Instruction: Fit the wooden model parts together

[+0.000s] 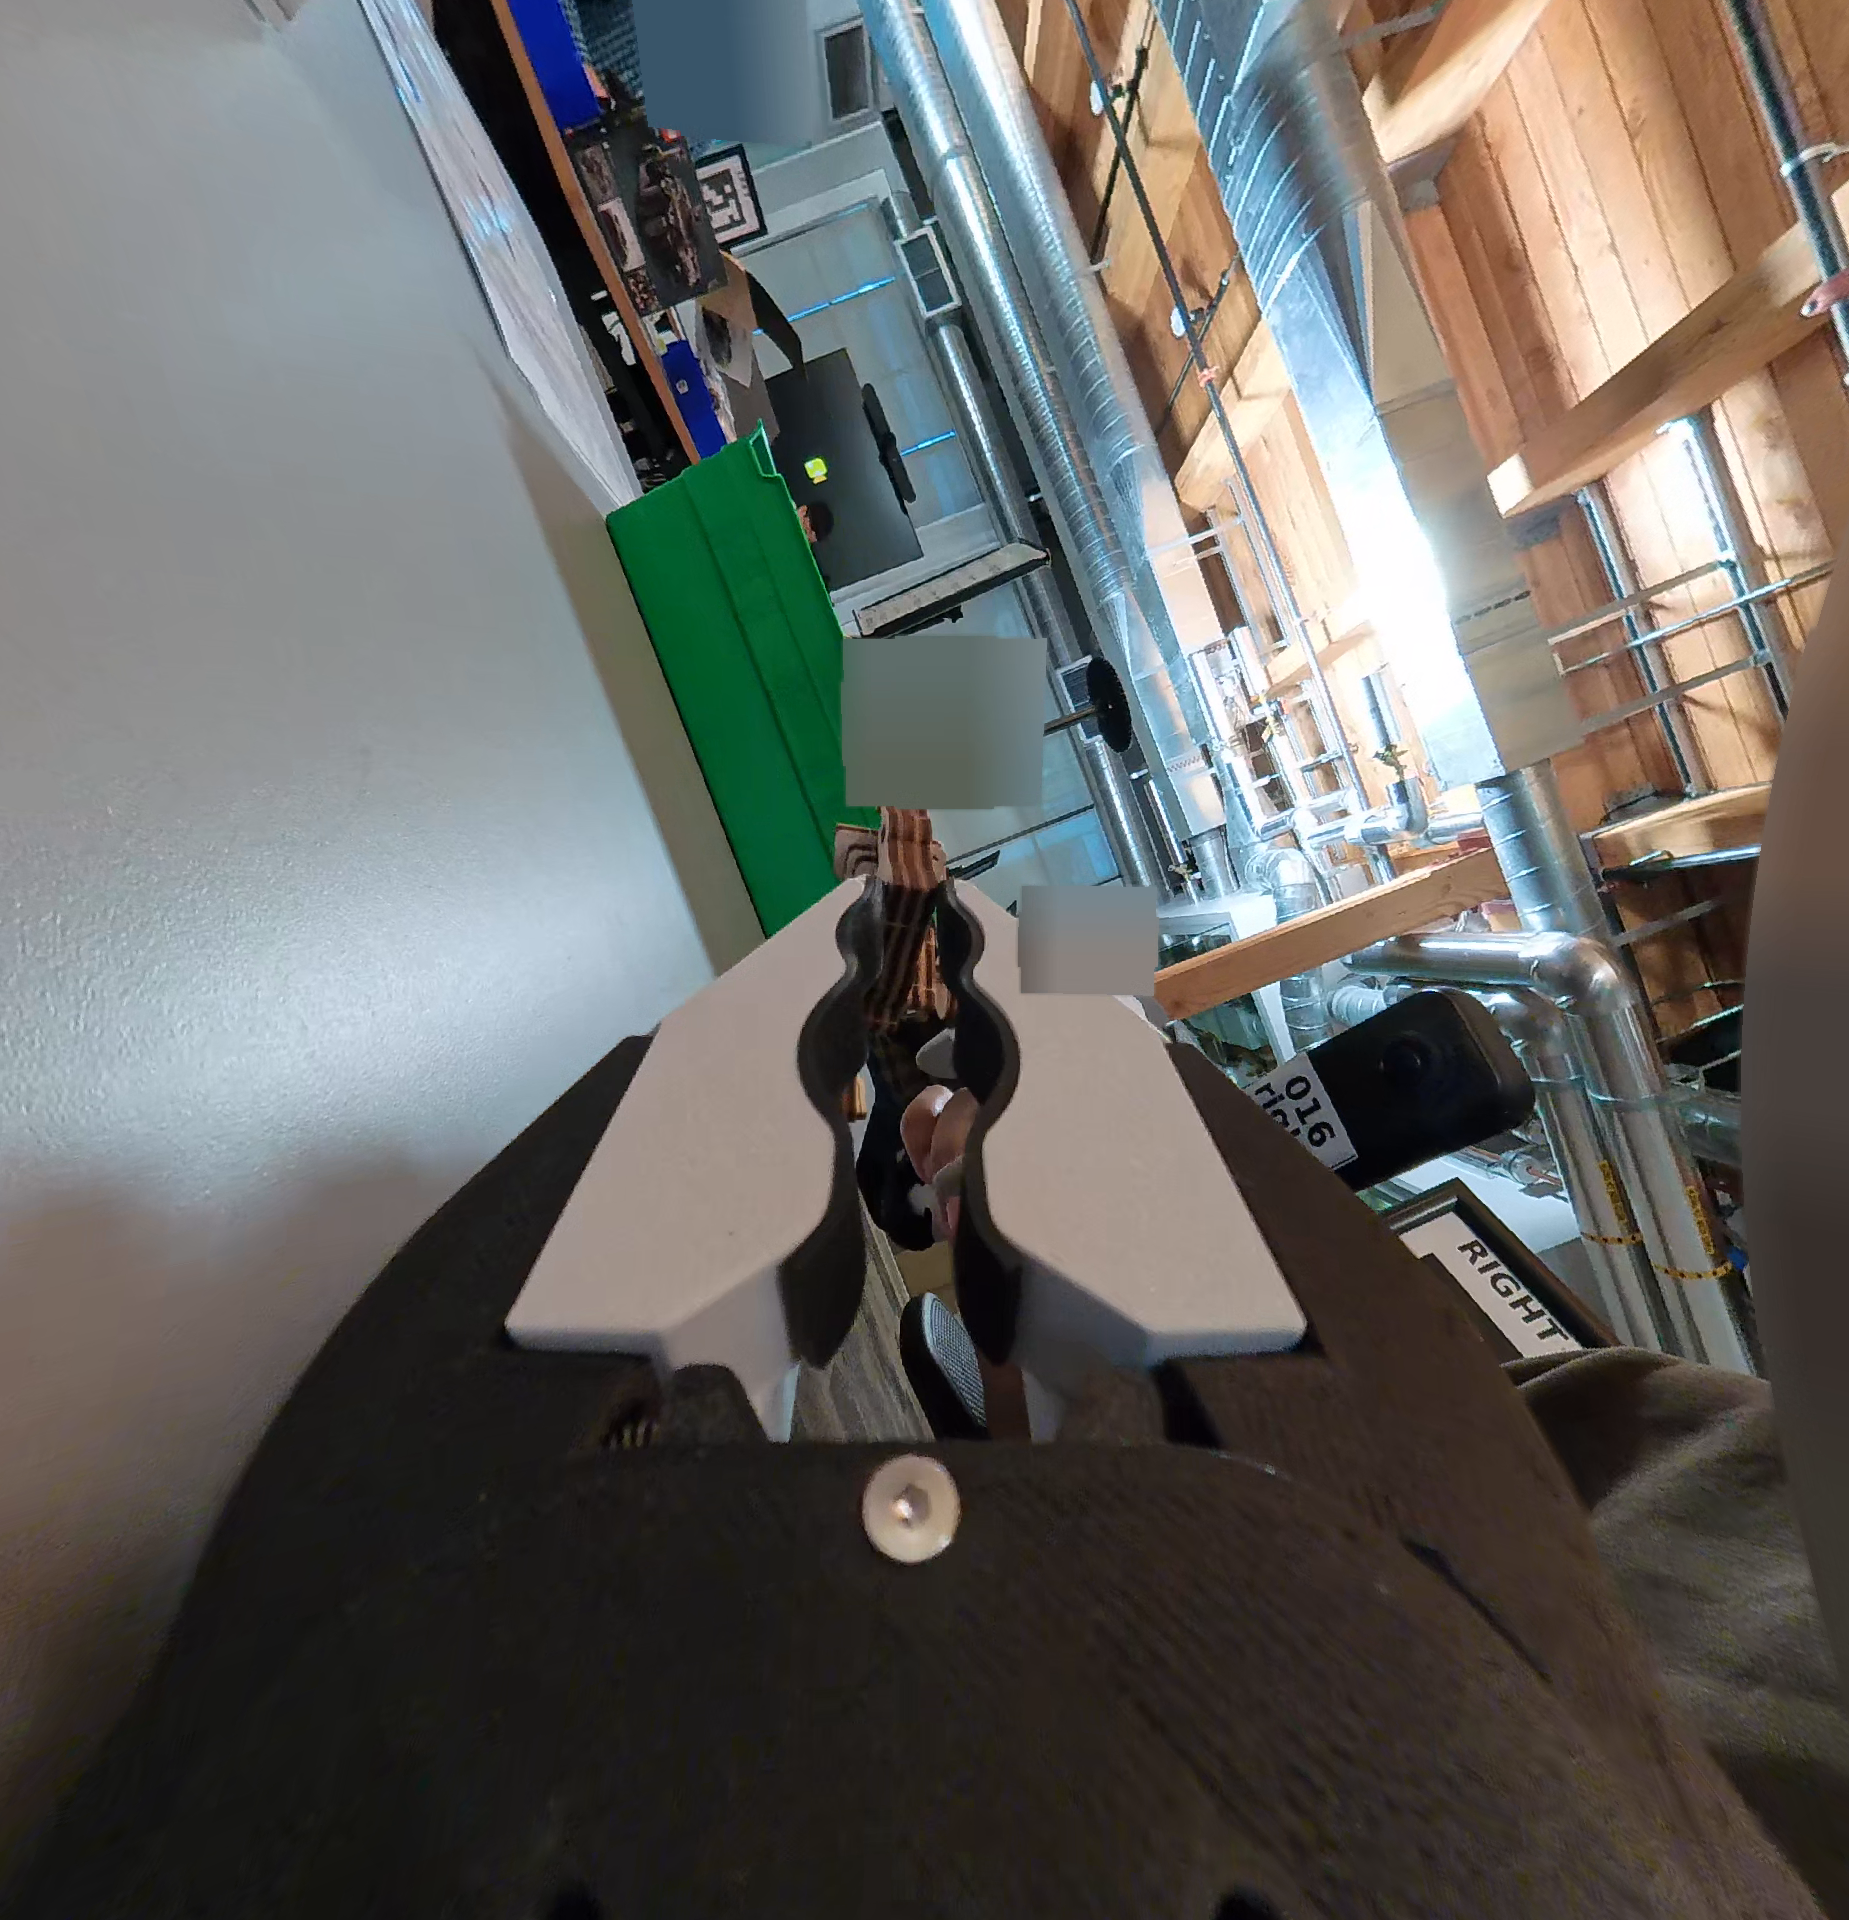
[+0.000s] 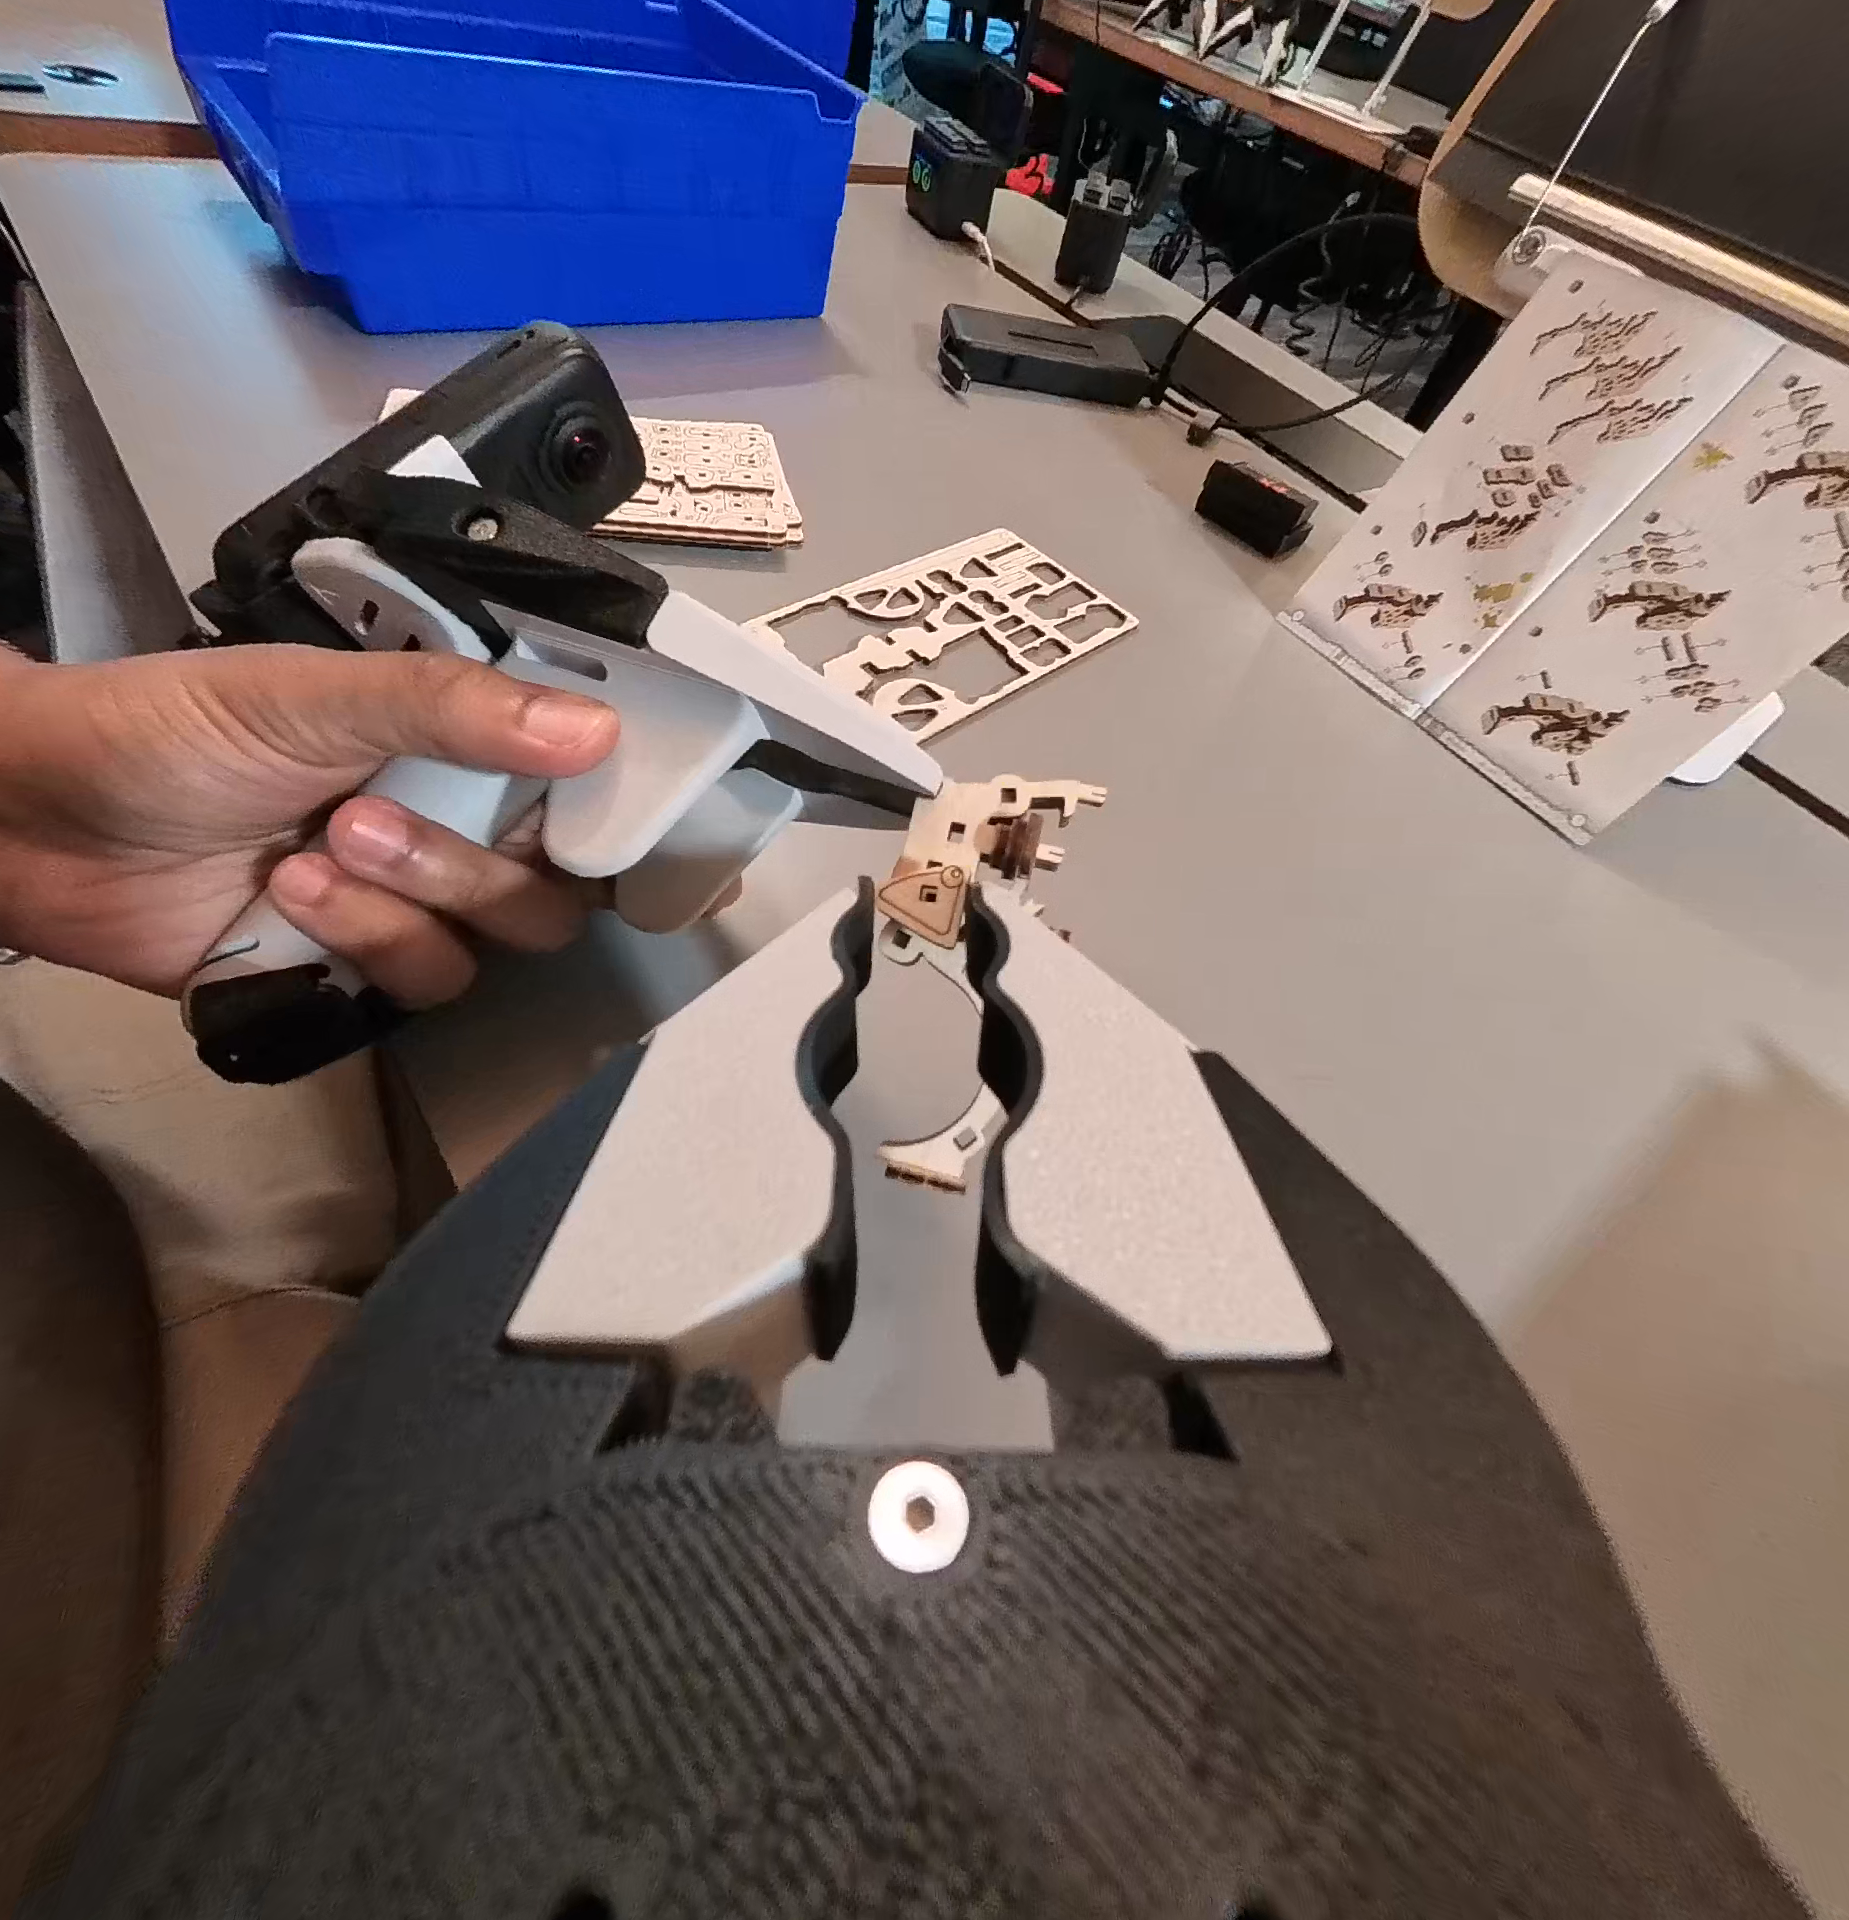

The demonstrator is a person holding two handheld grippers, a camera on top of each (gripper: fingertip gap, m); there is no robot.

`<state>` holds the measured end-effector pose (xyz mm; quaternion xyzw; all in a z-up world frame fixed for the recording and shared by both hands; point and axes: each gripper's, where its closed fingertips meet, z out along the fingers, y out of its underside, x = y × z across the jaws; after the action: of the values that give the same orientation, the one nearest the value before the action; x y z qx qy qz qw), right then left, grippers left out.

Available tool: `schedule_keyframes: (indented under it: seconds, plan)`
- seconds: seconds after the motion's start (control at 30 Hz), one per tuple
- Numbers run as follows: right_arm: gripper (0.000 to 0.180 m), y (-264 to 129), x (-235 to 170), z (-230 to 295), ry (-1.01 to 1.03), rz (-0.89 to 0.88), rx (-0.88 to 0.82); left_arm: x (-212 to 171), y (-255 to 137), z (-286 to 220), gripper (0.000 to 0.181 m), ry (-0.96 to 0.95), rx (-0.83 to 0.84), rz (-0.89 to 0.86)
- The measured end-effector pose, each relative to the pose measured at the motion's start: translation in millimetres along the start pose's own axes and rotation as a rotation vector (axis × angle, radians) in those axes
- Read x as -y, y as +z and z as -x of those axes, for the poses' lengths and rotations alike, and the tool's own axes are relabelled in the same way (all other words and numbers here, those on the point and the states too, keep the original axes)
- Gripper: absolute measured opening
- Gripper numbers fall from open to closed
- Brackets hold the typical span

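Observation:
In the right wrist view, my right gripper (image 2: 922,906) is shut on a curved wooden part (image 2: 935,1162) with a triangular piece (image 2: 925,896) at its front end. It holds the part above the grey table (image 2: 1367,1018). My left gripper (image 2: 915,795), held in a hand (image 2: 276,790), comes in from the left. It is shut on a small wooden assembly (image 2: 1003,821) that touches the triangular piece. In the left wrist view, my left gripper (image 1: 904,909) pinches the same assembly (image 1: 904,935), seen edge-on as striped layers.
A punched-out wooden sheet (image 2: 951,644) and a stack of part sheets (image 2: 712,488) lie beyond the grippers. A blue bin (image 2: 546,187) stands at the back left and a green bin (image 1: 733,665) shows in the left wrist view. An instruction sheet (image 2: 1585,582) stands at the right, with black devices (image 2: 1045,353) behind. The tips of both grippers are at nearly the same place.

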<state>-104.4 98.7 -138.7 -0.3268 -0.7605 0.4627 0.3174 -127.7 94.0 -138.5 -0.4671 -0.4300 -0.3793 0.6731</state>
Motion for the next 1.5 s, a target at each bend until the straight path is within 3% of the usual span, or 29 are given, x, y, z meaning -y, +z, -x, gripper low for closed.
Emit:
schedule_keyframes:
  seconds: [0.73,0.97,1.13,1.3,1.4,1.5]
  plan:
    - [0.017,0.2,-3.9,-1.1,0.049,0.014,0.018,-1.1,0.4,0.5,0.006,-0.003,0.000,0.009]
    - [0.025,-0.8,-0.5,-0.7,0.032,0.002,0.007,1.4,-0.3,0.6,0.005,-0.019,-0.007,-0.002]
    - [0.035,-14.1,15.3,-7.8,0.065,-0.105,-0.009,6.0,-2.1,-0.4,0.005,-0.025,-0.021,-0.019]
    - [0.064,-29.0,16.5,-37.4,0.348,-0.223,-0.051,20.4,-7.3,-6.2,0.006,-0.036,-0.079,-0.079]
    - [0.079,-11.8,-6.9,-23.1,0.693,-0.178,0.106,31.7,-10.5,-9.8,0.006,-0.042,-0.101,-0.132]
    - [0.077,-1.1,-10.0,-13.0,0.972,-0.222,0.264,33.0,-10.8,-14.0,0.005,-0.031,-0.109,-0.136]
